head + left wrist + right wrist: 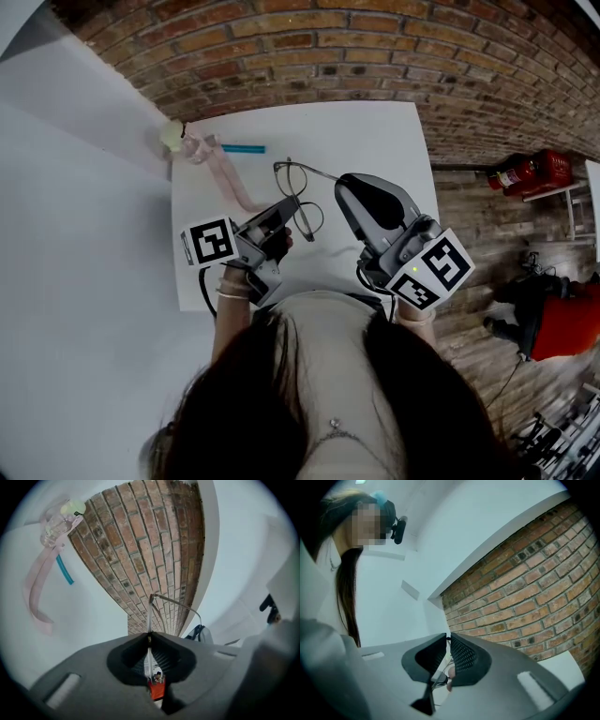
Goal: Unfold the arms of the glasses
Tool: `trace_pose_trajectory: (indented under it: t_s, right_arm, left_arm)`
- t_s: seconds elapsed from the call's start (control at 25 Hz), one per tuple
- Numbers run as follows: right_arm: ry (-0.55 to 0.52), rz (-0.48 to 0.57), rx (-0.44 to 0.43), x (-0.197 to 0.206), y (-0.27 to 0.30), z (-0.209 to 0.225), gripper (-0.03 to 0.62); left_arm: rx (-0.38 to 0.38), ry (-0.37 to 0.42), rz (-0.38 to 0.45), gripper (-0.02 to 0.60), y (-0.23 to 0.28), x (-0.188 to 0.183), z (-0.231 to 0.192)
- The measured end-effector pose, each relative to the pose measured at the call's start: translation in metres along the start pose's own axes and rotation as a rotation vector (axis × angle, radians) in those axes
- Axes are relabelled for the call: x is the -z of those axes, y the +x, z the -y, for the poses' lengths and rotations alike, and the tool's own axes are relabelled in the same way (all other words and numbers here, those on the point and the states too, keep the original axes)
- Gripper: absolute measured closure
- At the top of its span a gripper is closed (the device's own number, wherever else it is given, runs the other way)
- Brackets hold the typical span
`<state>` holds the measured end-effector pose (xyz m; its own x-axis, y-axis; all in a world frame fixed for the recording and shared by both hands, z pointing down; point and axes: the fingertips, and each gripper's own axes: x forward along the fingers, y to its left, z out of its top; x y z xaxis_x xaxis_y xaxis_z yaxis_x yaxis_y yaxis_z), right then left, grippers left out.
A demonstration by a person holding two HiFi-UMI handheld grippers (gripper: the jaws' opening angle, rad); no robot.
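Glasses (314, 171) hang over the white table (375, 131), between the left gripper (286, 214) and the right gripper (342, 183). A clear container (192, 145) with a pink strap lies at the far corner, its contents unclear.

In the left gripper view the jaws pinch the thin frame (150, 616).

In the right gripper view the jaw tips (448, 637) meet, apparently on an arm's end.
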<state>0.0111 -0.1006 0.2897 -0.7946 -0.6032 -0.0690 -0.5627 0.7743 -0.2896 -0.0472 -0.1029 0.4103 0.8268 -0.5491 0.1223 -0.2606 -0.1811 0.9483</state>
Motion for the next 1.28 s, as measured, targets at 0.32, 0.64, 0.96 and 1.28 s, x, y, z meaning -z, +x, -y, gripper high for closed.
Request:
trace_pose_trajectory:
  t_s: [0.32,0.64,0.96,1.28]
  right_arm:
    - [0.009,0.017,0.020,-0.005,-0.003,0.007,0.562]
    - [0.019,0.030,0.037,-0.011,-0.005,0.012,0.560]
    - [0.019,0.037,0.050,-0.013,-0.004,0.016,0.560]
    - [0.023,0.038,0.060,-0.015,-0.004,0.021,0.559]
  left_arm:
    - [-0.042,0.059,-0.037,0.560,0.002,0.007,-0.006]
    - [-0.065,0.109,-0.063,0.560,0.004,0.010,-0.004]
    - [-0.077,0.142,-0.079,0.560,0.004,0.012,-0.005]
    - [-0.095,0.185,-0.104,0.560,0.006,0.016,-0.006]
